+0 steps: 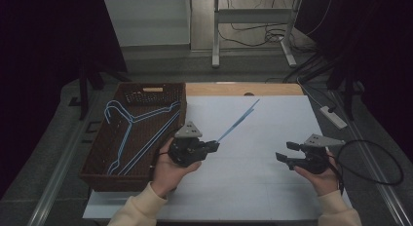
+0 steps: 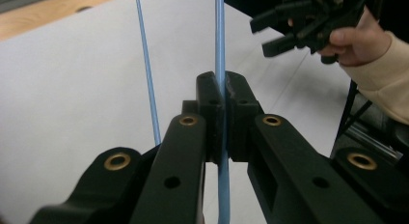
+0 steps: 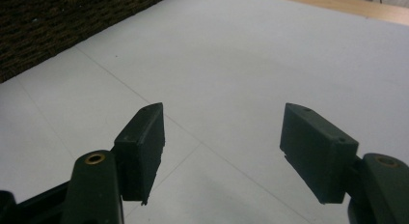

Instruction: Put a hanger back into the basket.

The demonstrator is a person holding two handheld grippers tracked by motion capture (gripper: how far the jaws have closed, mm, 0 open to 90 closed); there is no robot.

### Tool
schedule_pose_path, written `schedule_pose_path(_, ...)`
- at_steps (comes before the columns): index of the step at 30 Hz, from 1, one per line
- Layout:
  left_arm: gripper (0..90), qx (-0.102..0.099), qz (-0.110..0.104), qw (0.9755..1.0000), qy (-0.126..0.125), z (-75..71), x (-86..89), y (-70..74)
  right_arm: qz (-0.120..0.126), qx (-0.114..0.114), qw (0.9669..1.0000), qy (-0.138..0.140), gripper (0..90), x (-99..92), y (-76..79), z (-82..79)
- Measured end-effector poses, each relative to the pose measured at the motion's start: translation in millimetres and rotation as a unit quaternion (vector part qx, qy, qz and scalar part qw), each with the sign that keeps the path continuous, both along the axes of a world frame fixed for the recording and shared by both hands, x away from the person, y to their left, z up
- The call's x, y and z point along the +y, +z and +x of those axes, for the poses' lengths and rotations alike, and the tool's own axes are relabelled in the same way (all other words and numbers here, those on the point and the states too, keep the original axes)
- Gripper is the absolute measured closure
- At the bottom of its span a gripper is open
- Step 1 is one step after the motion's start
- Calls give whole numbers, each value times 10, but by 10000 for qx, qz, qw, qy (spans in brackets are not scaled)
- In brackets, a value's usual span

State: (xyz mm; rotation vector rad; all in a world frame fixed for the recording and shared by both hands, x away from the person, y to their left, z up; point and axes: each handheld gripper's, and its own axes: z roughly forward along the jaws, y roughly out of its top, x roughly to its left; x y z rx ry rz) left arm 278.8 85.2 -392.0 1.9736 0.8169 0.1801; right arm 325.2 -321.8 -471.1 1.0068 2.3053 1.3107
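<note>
My left gripper [image 1: 214,144] [image 2: 224,93] is shut on a thin blue wire hanger [image 1: 238,121] and holds it edge-on above the white sheet, its far end pointing up and to the right. In the left gripper view one blue wire [image 2: 220,35] runs straight between the pressed pads and a second wire [image 2: 147,74] passes to their left. My right gripper [image 1: 283,151] [image 3: 222,137] hovers low over the sheet at the right, open, with nothing between its jaws. It also appears in the left gripper view [image 2: 263,33].
A dark woven basket [image 1: 97,179] [image 3: 58,21] stands at the table's left with more blue hangers [image 1: 134,133] lying in it. A white sheet [image 1: 253,177] covers the table, and a wooden strip [image 1: 234,88] shows along its far edge. Cables and a power strip [image 1: 333,116] lie at the right.
</note>
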Motion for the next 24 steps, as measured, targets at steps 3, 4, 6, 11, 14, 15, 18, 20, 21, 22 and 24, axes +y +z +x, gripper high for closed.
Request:
schedule_pose_path(3, 868, -26, -55, 9999, 80, 2, 114, 39, -27, 14, 10000, -3, 323, 9, -17, -2)
schedule_pose_path(4, 868, -53, -127, 9998, 167, 4, 234, 74, -52, 35, 10000, -1, 319, 24, -32, -3)
schedule_pose_path(6, 868, -84, -190, 9994, 260, 3, 361, 105, -90, 31, 10000, 14, 319, 33, -39, -2)
schedule_pose_path(11, 868, -129, -314, 9984, 457, -15, 698, 164, -130, 42, 9999, 21, 319, 42, -61, -4)
schedule_pose_path(14, 868, -151, -372, 9974, 606, -37, 906, 180, -168, 64, 9998, 32, 319, 49, -71, -4)
schedule_pose_path(15, 868, -153, -398, 9970, 647, -43, 977, 182, -172, 61, 9998, 31, 319, 55, -75, -4)
schedule_pose_path(18, 868, -159, -435, 9958, 790, -56, 1173, 173, -228, 66, 9997, 57, 317, 71, -83, -5)
schedule_pose_path(20, 868, -160, -419, 9949, 903, -60, 1291, 161, -247, 57, 9997, 72, 317, 83, -88, -4)
schedule_pose_path(21, 868, -153, -423, 9944, 959, -57, 1358, 148, -274, 65, 9996, 80, 317, 84, -89, -3)
schedule_pose_path(22, 868, -153, -423, 9944, 959, -57, 1358, 148, -274, 65, 9996, 80, 317, 84, -89, -3)
schedule_pose_path(24, 868, -107, -394, 9933, 1082, -46, 1485, 120, -277, 75, 9996, 75, 317, 90, -96, -1)
